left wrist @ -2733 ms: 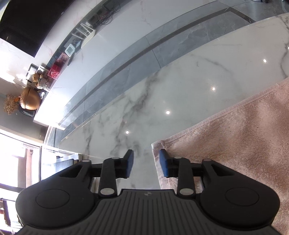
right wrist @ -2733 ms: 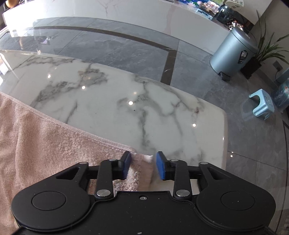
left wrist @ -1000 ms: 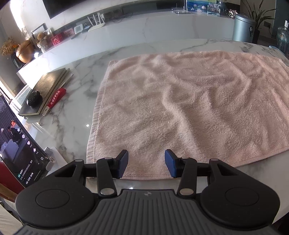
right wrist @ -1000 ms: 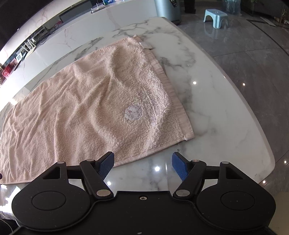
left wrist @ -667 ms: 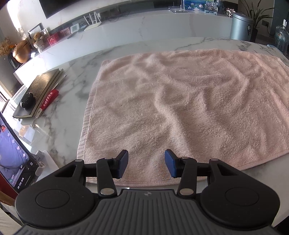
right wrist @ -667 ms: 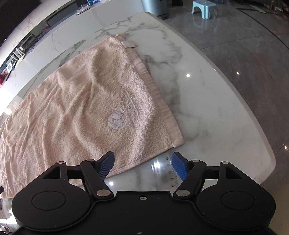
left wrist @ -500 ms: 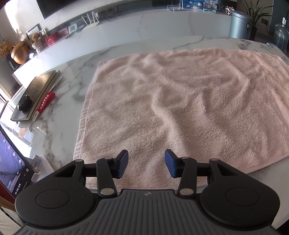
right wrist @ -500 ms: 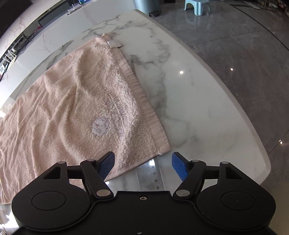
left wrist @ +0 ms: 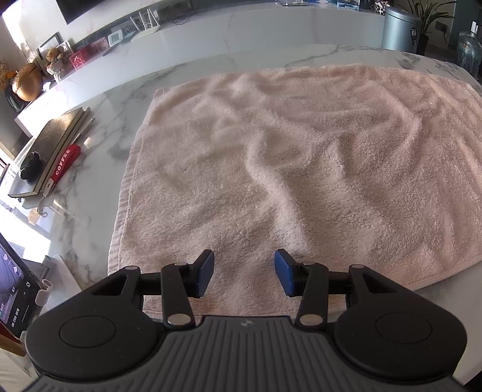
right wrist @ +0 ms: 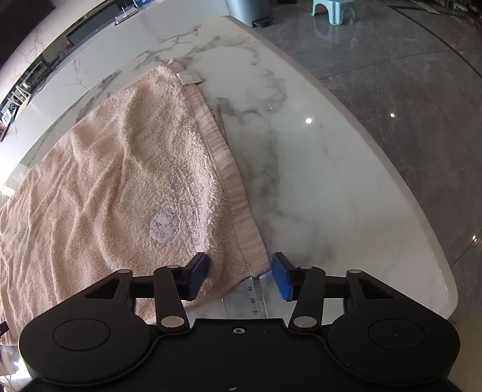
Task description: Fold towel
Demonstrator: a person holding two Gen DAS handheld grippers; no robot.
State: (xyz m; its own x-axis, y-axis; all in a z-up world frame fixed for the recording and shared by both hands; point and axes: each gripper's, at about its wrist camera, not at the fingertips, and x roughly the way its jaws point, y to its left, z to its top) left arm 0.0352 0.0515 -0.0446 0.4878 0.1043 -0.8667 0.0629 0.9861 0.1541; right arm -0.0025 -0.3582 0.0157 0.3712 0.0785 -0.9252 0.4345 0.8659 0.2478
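Left gripper (left wrist: pixel 244 273) jaws spread wide, nothing between them, hovering over the near hem of the towel (left wrist: pixel 301 169). Right gripper (right wrist: pixel 239 276) likewise open and empty, its blue pads straddling the towel's near right corner; contact not clear. Clear ruler (right wrist: pixel 256 298) lies on the marble table (right wrist: pixel 331 181) just under that corner, partly covered by the cloth. Towel is pink terry, spread flat in a single layer, wrinkled, with an embroidered patch (right wrist: pixel 164 224) near the right end and a white tag (right wrist: pixel 189 77) at the far right corner. Off the towel's left edge: a red packet marked COFFEE (left wrist: pixel 64 162) beside a dark notebook (left wrist: pixel 49 144) carrying a small black object (left wrist: pixel 30 164). Phone screen (left wrist: pixel 13 289) at the near left. Far back: grey bin (left wrist: pixel 399 28), blue stool (right wrist: pixel 333 10) on the floor.
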